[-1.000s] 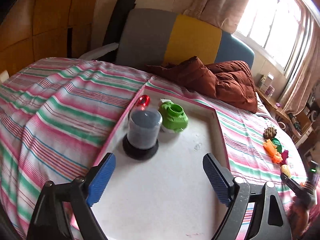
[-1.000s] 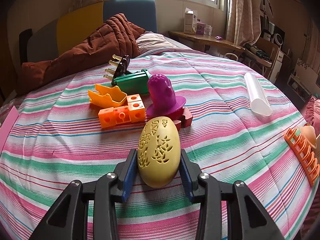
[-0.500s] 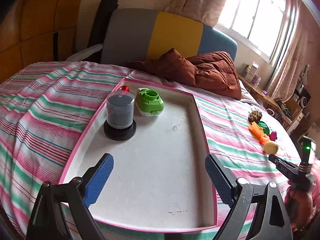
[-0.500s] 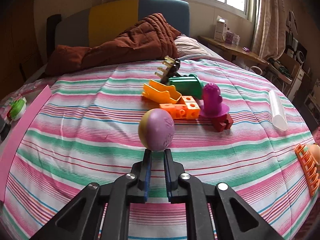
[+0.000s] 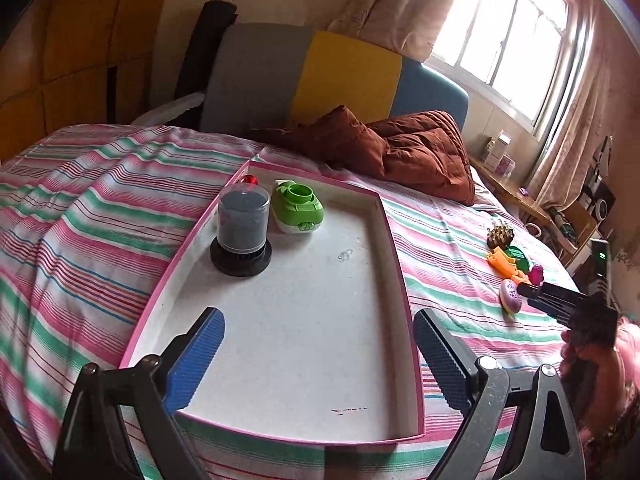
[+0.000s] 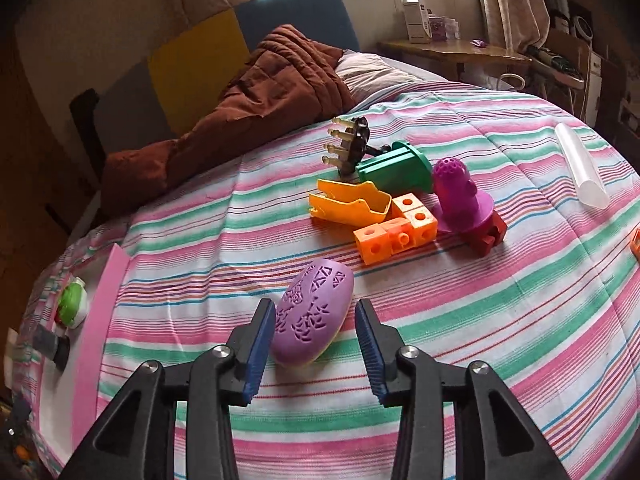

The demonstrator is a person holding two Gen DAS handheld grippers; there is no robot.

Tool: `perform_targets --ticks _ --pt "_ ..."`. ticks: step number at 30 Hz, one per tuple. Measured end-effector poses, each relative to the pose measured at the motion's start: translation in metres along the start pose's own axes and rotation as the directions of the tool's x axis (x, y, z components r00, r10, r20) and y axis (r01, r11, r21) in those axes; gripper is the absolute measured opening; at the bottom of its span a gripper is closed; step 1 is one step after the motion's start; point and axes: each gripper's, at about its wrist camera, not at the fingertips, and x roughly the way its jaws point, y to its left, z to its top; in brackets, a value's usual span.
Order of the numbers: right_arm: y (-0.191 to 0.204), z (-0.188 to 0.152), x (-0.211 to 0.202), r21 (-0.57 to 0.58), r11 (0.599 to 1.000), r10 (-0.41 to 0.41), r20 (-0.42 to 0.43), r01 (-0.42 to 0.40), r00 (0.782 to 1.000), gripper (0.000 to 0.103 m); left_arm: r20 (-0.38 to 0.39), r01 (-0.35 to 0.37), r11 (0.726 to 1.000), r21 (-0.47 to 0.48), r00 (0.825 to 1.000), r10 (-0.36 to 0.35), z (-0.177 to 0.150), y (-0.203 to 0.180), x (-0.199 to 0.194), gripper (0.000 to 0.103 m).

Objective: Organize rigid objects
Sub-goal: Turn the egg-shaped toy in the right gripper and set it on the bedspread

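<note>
Since 1 second ago, purple-and-yellow perforated plastic egg [image 6: 313,314] flipped purple-up, loose between opening right tongs [image 6: 315,340]; left tongs [image 5: 318,360] wide, empty. Risk: egg rolls off bed.

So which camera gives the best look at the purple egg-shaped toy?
The right wrist view: the purple egg-shaped toy lies close up on the bedspread, cut-out pattern clear. In the left wrist view it is small at the far right.
</note>
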Motion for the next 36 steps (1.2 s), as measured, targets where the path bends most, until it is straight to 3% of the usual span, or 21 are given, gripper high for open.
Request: perform_targets --ticks 3,8,13,25,28,31,36 --pt "0.009 0.004 0.020 0.001 0.999 -0.038 -0.056 0.038 0.998 0.044 0.002 0.003 1.000 0.000 1.000 -0.003 -0.001 0.001 -0.004 0.096" --pt "0.022 0.001 0.037 -0.065 0.991 -0.118 -0.063 0.114 0.991 0.043 0.004 0.002 1.000 -0.005 1.000 -0.002 -0.003 0.004 -0.008 0.097" --pt "0.027 -0.003 0.031 -0.127 0.988 -0.089 -0.045 0.083 0.995 0.042 0.010 0.001 1.000 -0.025 1.000 0.000 -0.003 0.011 -0.011 0.097" --pt "0.079 -0.007 0.014 -0.229 0.973 0.023 -0.013 -0.025 1.000 0.011 -0.001 -0.004 0.999 -0.054 1.000 0.003 -0.003 0.019 -0.010 0.097" --pt "0.081 -0.007 0.017 -0.223 0.974 0.036 -0.039 -0.043 0.999 0.012 0.002 0.001 0.998 -0.059 1.000 -0.001 -0.003 0.020 -0.010 0.097" --pt "0.084 -0.008 0.019 -0.239 0.970 0.028 -0.032 -0.035 0.999 0.035 -0.001 0.002 0.998 -0.061 1.000 -0.002 -0.003 0.020 -0.010 0.097" --pt "0.107 0.002 0.028 -0.366 0.930 0.036 -0.013 -0.038 0.999 0.041 0.005 0.005 0.998 -0.065 1.000 -0.005 -0.001 0.020 -0.012 0.097"
